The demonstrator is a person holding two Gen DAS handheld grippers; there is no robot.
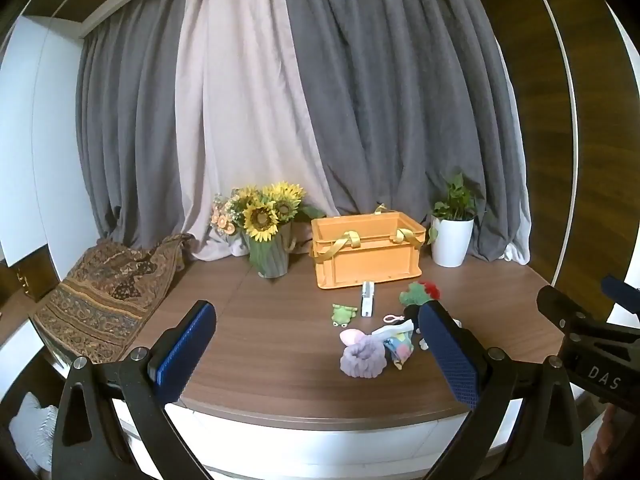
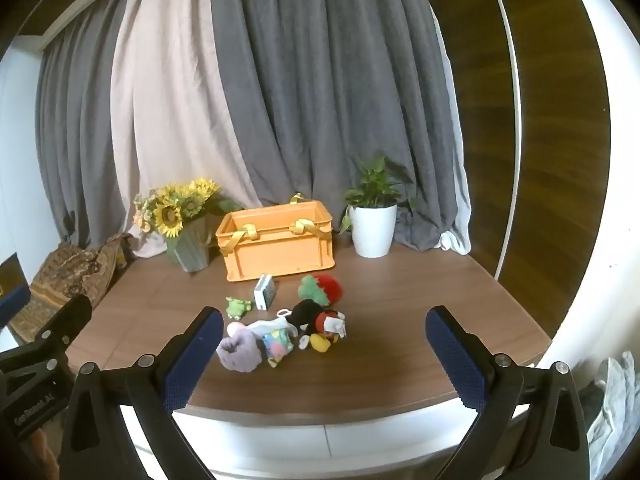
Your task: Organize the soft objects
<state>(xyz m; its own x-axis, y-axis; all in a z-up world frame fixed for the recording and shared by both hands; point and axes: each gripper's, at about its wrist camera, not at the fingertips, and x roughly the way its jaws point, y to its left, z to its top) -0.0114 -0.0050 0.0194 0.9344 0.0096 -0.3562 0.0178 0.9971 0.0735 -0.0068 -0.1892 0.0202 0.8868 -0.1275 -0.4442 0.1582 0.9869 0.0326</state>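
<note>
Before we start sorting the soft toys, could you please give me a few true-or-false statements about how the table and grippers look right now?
1. The orange crate stands between the sunflower vase and the white plant pot. True.
2. The left gripper is clamped on the purple scrunchie. False: its jaws are wide open and empty.
3. The green frog toy is already in the crate. False: it lies on the table.
4. The right gripper is open. True.
5. The red and green plush lies in front of the crate. True.
</note>
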